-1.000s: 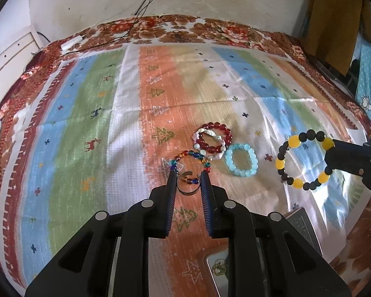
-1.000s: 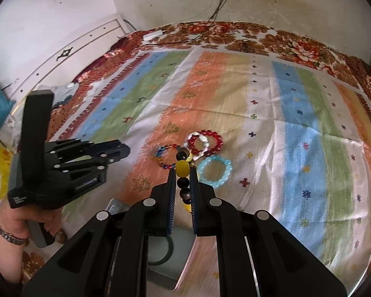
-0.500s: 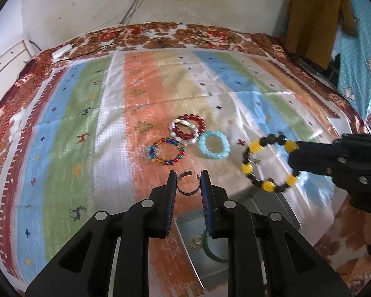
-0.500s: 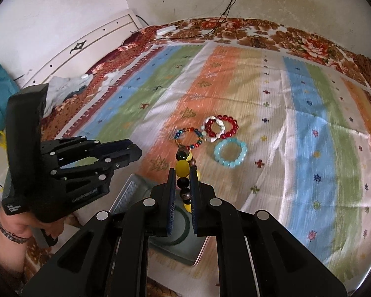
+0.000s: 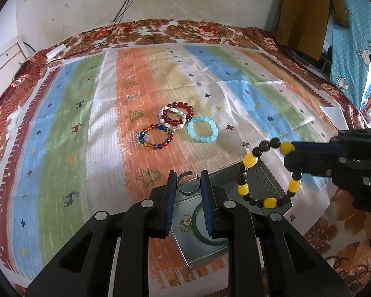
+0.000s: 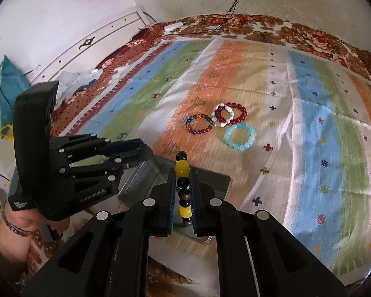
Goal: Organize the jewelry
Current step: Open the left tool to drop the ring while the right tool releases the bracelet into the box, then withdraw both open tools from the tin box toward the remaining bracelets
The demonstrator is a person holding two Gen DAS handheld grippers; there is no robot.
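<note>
Metal tin (image 5: 264, 180) now sits under both grippers, seemingly moved in from the cloth: left gripper (image 5: 187, 185) pinches an open ring (image 5: 187, 183), right gripper (image 6: 183, 193) clamps the yellow-black bracelet (image 5: 267, 173), ready to drop.

The bedspread (image 5: 61, 128) has orange, green, blue and white stripes with small crosses, trees and deer; toward 12 o'clock its border is brown floral. The held bracelet (image 5: 269, 173) alternates yellow and black beads. On the cloth lie red (image 5: 179, 113), rainbow (image 5: 156, 136) and pale blue (image 5: 202, 130) bracelets.
</note>
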